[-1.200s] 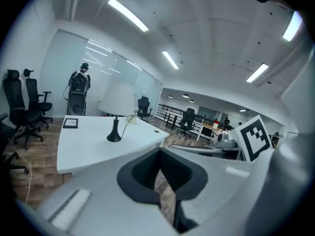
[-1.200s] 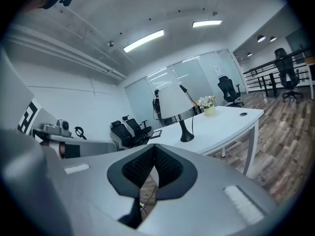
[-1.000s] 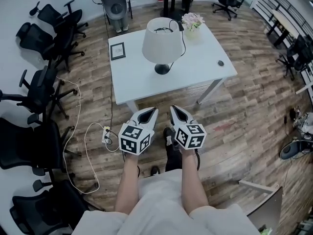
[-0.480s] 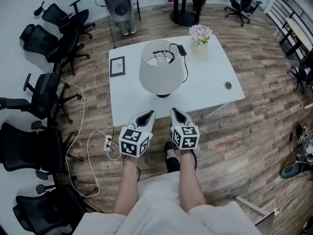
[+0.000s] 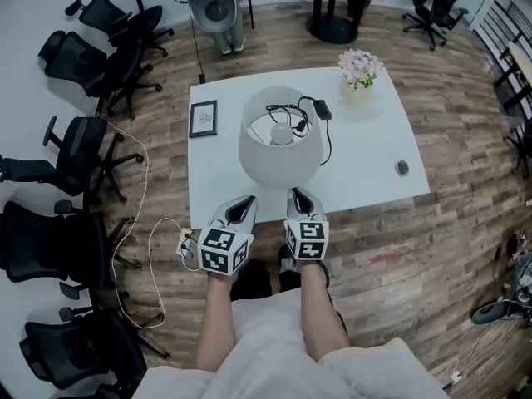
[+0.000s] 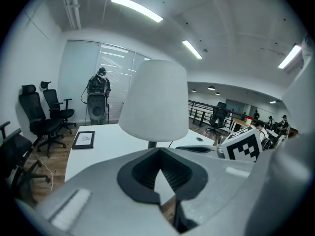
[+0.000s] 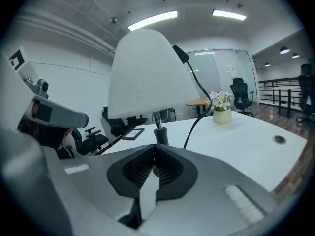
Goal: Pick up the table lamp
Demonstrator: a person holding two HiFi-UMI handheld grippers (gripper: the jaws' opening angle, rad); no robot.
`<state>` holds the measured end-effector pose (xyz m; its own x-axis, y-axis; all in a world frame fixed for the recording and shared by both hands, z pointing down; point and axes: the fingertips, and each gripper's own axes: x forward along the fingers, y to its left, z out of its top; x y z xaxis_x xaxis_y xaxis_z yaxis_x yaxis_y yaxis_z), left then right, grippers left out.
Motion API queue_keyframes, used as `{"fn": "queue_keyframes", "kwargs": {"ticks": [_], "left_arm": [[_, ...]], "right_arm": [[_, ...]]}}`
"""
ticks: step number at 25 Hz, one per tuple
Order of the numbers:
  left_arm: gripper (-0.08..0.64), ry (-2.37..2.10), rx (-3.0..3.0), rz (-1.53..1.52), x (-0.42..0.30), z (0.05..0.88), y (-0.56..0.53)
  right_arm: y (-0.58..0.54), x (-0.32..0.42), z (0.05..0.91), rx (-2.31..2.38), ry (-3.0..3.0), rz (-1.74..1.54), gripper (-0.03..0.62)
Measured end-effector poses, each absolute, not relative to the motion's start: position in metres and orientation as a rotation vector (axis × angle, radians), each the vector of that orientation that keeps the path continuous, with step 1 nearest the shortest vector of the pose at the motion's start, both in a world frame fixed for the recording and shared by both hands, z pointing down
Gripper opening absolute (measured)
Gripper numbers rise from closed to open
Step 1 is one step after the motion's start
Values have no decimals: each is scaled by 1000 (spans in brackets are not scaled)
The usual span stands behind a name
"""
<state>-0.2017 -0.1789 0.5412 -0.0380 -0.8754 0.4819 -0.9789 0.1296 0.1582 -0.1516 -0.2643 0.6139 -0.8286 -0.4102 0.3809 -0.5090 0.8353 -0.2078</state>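
The table lamp [image 5: 281, 148] has a wide white shade and stands upright on the white table [image 5: 374, 173], near its front edge. A black cord [image 5: 317, 115] is draped over the shade's top. My left gripper [image 5: 241, 209] and right gripper [image 5: 301, 199] hover side by side at the table's front edge, just short of the lamp, both shut with nothing in them. The shade [image 6: 153, 102] rises straight ahead of the left gripper [image 6: 158, 151]. In the right gripper view, the lamp's stem [image 7: 158, 127] stands right beyond the right gripper [image 7: 153, 147].
A framed picture [image 5: 203, 119] lies at the table's left side, a flower pot [image 5: 359, 66] at the far right corner, a small round dark thing [image 5: 402, 168] at the right. Office chairs [image 5: 75, 148] line the left. A cable and power strip [image 5: 183, 241] lie on the floor.
The view has closed in on the table. The lamp now sits much nearer, and both grippers have come up to the table's front edge, staying shut.
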Motion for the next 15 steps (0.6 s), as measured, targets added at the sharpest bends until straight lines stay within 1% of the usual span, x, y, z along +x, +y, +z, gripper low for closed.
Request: {"fn": "queue_keyframes", "kwargs": {"ticks": [5, 7, 12, 15], "left_arm": [[0, -1902, 1806, 311, -220, 549, -178], [0, -1877, 1827, 304, -227, 551, -182], [0, -1773, 1886, 292, -244, 571, -197], [0, -1697, 1932, 323, -254, 583, -206]], "right_arm": [[-274, -171, 629, 743, -2668, 474, 31], [-280, -177, 634, 771, -2649, 466, 42], [-283, -198, 647, 838, -2615, 428, 85], [-290, -208, 654, 921, -2597, 408, 140]]}}
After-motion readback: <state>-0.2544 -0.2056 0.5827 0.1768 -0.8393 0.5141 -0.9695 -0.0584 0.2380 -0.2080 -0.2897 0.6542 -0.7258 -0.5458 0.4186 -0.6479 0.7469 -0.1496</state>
